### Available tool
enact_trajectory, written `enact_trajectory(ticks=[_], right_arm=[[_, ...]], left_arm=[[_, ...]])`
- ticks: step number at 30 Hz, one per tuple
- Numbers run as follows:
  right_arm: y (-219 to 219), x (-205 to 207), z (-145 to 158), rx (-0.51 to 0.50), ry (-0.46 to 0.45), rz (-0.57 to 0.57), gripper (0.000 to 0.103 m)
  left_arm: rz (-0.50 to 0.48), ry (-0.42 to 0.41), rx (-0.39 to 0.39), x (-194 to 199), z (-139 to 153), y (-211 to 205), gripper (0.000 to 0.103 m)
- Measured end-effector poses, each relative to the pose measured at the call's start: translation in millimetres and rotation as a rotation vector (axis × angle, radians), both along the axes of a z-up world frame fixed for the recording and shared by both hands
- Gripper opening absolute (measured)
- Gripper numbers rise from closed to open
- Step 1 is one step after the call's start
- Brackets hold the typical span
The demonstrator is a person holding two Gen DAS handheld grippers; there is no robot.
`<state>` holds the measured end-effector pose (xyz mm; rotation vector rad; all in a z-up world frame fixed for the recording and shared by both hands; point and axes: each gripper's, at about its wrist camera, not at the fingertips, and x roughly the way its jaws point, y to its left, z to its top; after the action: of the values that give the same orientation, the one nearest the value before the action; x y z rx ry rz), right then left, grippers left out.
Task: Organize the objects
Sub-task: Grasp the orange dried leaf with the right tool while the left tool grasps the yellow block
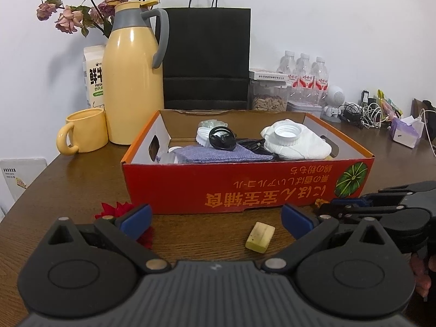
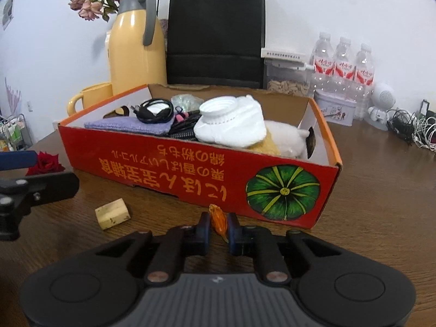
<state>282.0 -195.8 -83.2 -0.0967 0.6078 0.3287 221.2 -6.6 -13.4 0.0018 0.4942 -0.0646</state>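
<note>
Orange and small, a dried flower bud (image 2: 218,222) sits pinched between the blue pads of the right gripper (image 2: 218,230), whose jaws are closed tight on it, low over the wooden table (image 2: 368,204) and just before the near wall of the red cardboard box (image 2: 190,174). That gripper points level toward the box's pumpkin-printed corner. The left gripper (image 1: 216,218) hovers to its left, also aimed at the box front, its jaws spread wide with nothing between them; the right gripper shows at the right edge of the left wrist view, close beside it. A pale cork-like block (image 1: 259,237) lies on the table in the gap ahead of the left gripper's fingers, apart from both pads. A red artificial flower (image 1: 120,209) lies by the left finger. Inside the box are a purple cloth (image 1: 218,154), a black coiled cable (image 1: 222,137) and a white crumpled container (image 1: 294,139). Behind stand a yellow thermos jug (image 1: 130,81) and a yellow mug (image 1: 84,135).
</note>
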Motion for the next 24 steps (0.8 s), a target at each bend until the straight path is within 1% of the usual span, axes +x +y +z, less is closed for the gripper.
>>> enact_trajectory(ticks=[4, 10, 14, 18, 20, 24], right_arm=[[-1.4, -9.0, 4.2, -0.002, -0.049, 0.006, 0.012], [-16.9, -31.1, 25.9, 0.065, -0.163, -0.003, 0.012], [-22.4, -33.5, 31.0, 0.096, -0.181, -0.003, 0.012], [-22.0, -34.1, 31.9, 0.104, -0.181, 0.012, 0.012], [-21.3, -35.8, 32.1, 0.106, -0.182, 0.020, 0.012], [-20.2, -38.7, 31.6, 0.108, -0.183, 0.025, 0.012]], left_arm=[[-0.004, 0.014, 0.005, 3.1, -3.3, -0.7, 0.103], [-0.056, 0.073, 0.043, 11.2, -15.4, -13.6, 0.103], [-0.081, 0.089, 0.109, 17.0, -23.7, -29.7, 0.103], [-0.070, 0.102, 0.158, 22.1, -28.7, -41.8, 0.103], [-0.061, 0.107, 0.141, 24.8, -29.2, -41.4, 0.103], [-0.030, 0.132, 0.071, 32.0, -29.4, -34.2, 0.103]])
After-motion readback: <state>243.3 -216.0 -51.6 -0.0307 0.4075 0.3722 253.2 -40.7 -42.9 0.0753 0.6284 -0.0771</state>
